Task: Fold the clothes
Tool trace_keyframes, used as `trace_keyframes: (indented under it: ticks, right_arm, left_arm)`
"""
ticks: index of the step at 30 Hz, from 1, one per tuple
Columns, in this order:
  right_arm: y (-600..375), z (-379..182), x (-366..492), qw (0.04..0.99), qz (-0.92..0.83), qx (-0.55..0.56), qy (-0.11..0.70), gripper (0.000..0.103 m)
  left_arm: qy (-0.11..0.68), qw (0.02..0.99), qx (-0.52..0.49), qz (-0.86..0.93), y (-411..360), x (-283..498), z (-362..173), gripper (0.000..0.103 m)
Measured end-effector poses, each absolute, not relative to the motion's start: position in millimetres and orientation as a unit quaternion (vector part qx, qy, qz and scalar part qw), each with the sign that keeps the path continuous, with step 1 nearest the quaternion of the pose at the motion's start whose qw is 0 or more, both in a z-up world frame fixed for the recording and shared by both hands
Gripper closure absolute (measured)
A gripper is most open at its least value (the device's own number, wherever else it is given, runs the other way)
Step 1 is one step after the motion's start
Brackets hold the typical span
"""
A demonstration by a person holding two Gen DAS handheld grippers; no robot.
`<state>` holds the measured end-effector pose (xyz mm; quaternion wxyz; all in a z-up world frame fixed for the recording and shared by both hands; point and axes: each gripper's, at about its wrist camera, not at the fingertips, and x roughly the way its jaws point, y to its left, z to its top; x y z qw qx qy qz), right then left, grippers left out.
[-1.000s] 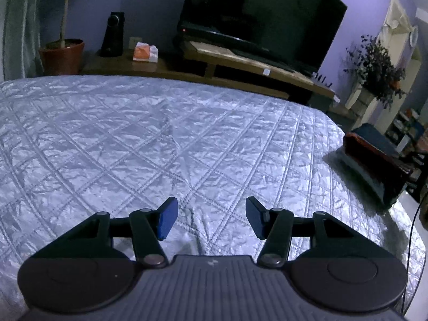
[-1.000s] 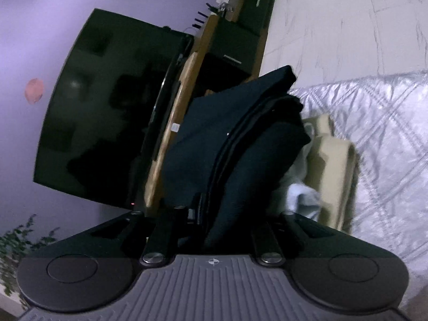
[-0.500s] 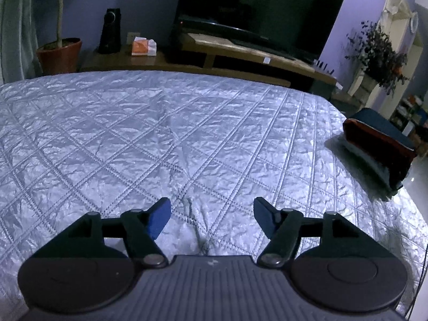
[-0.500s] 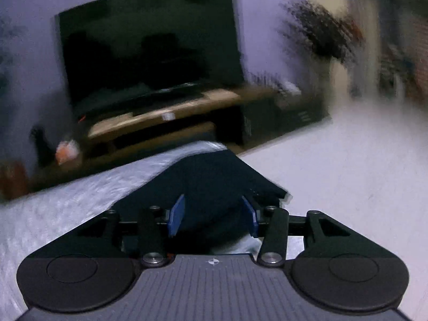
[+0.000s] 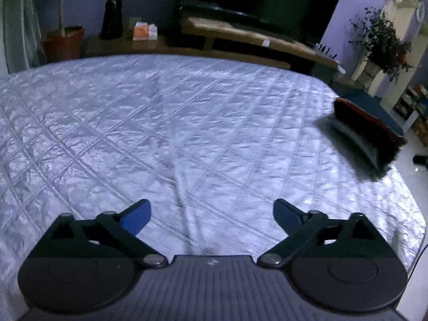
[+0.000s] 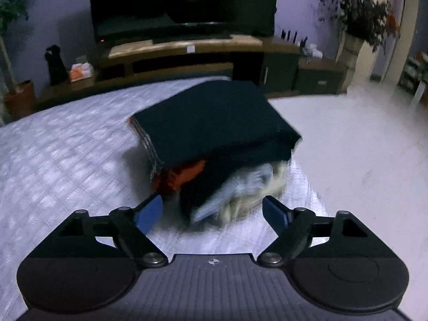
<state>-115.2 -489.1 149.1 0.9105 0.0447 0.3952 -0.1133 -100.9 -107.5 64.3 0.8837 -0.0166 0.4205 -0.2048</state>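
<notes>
A stack of folded clothes sits on the bed's right corner, a dark navy garment on top, orange, pale grey and cream pieces under it. My right gripper is open just in front of the stack, nothing between its blue pads. In the left wrist view the same stack lies at the far right edge of the bed. My left gripper hangs open over bare quilt, well left of the stack.
The silver quilted bedspread covers the whole bed. Beyond it stand a low wooden TV bench with a dark TV, a potted plant at left and another plant at right. Pale floor lies right of the bed.
My right gripper let go of the dark garment, which now lies on top of the stack, and opened wide while drawing back. My left gripper opened wider.
</notes>
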Motion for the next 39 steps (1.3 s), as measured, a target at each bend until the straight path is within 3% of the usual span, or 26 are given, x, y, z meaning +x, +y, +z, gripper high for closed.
trace_keyframes:
  ticks: [5,8,10,16,22,27,39]
  right_arm:
    - [-466.2,177.4,-190.7,0.911,-0.119,0.075,0.387,0.012]
    - [-451.0,207.9,-226.9,0.906,-0.196,0.029,0.373,0.000]
    - [-445.9,227.4,-244.9,0.909,-0.211,-0.006,0.359,0.001]
    - [-437.8,261.0,-299.7,0.903,-0.194,0.026,0.383,0.000]
    - [-422.8,267.8,-327.3,0.898,-0.145,0.119,0.398,0.000]
    - [-394.2,282.2,-342.4,0.920,-0.166,0.076,0.348,0.000]
    - [-342.8,268.2,-431.9,0.923,-0.130,0.091,0.351,0.000]
  left_arm:
    - [0.414,0.876,-0.013,-0.247,-132.9,-169.1,98.2,0.003]
    - [0.416,0.872,0.012,-0.257,-146.8,-207.0,121.6,0.002]
    - [0.409,0.872,0.029,-0.267,-156.1,-230.1,139.5,0.001]
    - [0.423,0.861,0.053,-0.278,-179.4,-283.8,184.1,0.001]
    - [0.476,0.840,0.103,-0.240,-195.9,-321.3,189.4,0.001]
    - [0.466,0.850,0.097,-0.225,-182.6,-351.5,194.5,0.001]
    - [0.409,0.884,0.119,-0.191,-179.0,-408.7,214.9,0.002]
